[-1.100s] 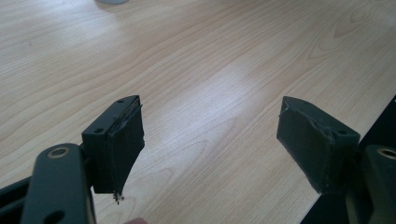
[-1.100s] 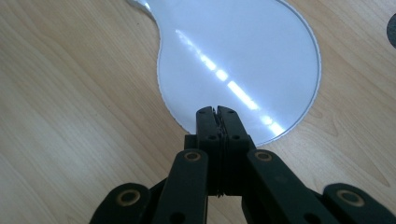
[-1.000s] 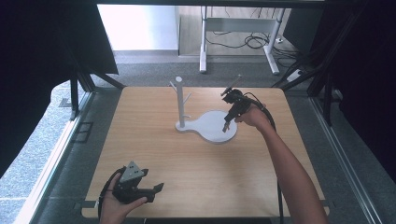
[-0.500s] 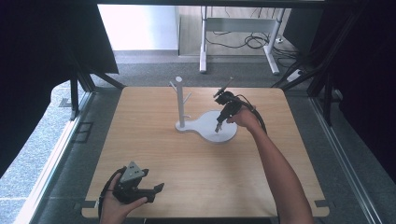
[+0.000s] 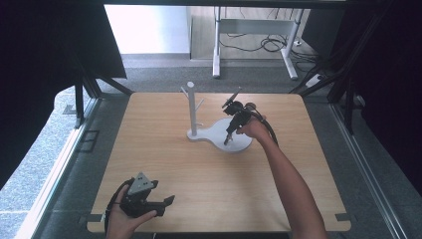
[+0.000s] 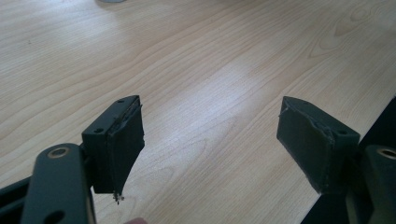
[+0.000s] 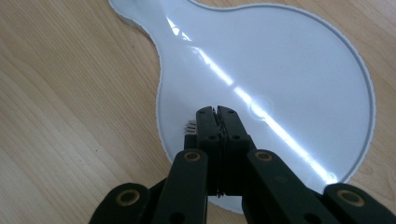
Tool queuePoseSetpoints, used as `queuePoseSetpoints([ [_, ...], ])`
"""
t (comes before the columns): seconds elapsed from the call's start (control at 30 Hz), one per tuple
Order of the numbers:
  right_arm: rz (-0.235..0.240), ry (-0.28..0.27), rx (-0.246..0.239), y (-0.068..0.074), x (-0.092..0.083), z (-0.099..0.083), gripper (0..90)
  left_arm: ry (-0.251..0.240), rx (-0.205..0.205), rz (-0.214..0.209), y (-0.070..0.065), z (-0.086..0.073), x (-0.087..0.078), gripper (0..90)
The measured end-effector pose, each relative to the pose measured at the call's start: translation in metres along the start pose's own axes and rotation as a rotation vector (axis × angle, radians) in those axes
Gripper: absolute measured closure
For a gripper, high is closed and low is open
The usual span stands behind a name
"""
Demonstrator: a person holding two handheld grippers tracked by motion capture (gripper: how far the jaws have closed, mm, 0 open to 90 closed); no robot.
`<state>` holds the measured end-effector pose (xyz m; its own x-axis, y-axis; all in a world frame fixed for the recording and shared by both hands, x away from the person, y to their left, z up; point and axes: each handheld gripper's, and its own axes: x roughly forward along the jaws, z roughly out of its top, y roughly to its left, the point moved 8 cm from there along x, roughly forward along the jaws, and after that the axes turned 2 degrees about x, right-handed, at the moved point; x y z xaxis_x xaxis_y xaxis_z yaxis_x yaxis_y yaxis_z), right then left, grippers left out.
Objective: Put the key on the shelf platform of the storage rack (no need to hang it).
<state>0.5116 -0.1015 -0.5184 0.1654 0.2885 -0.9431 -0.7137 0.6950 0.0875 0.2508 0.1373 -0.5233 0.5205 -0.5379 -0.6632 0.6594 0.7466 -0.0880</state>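
White Stand Base Under Shut Tongs

White stand base [image 5: 234,135] is seen past the middle of the wooden table [image 5: 164,159], a little to the right. It is flat and pear-shaped, with a round wide part and a narrow neck. Nothing is seen lying on it.

Nearest to the person, the left gripper [image 5: 161,203] is held low over the front edge of the table, in the person's left hand [image 5: 124,221]. A grey three-cornered plate is seen on top of it. In the left gripper view, its two black jaws are spread wide apart. Only bare wood is seen between them. Nothing is held and nothing is touched by them.

Farther off, the right gripper [image 5: 229,141] is held by the person's right hand [image 5: 254,130] at the end of a long stretched arm. It is pointed down at the round part of the base. In the right gripper view, the right gripper [image 7: 217,112] is seen with its jaws pressed tight together, and nothing is clamped between them. The tips are seen over the white surface, near the edge by the neck. Whether the base is touched by the tips cannot be told.

Beyond that, a white post [image 5: 191,107] with small side pegs is seen standing upright on the narrow end of the base. Nothing is hung on the pegs.
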Motion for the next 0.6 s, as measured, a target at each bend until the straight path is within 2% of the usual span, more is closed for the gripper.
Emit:
queuePoseSetpoints([
  [0.4,-0.018,0.012,0.020,-0.012,0.007,-0.008,88.9,0.005,0.005,-0.005,-0.001,0.000,0.001,23.3],
  [0.6,-0.029,-0.003,0.018,-0.015,0.006,-0.009,87.2,0.009,0.007,-0.006,-0.003,0.000,0.003,23.4],
])
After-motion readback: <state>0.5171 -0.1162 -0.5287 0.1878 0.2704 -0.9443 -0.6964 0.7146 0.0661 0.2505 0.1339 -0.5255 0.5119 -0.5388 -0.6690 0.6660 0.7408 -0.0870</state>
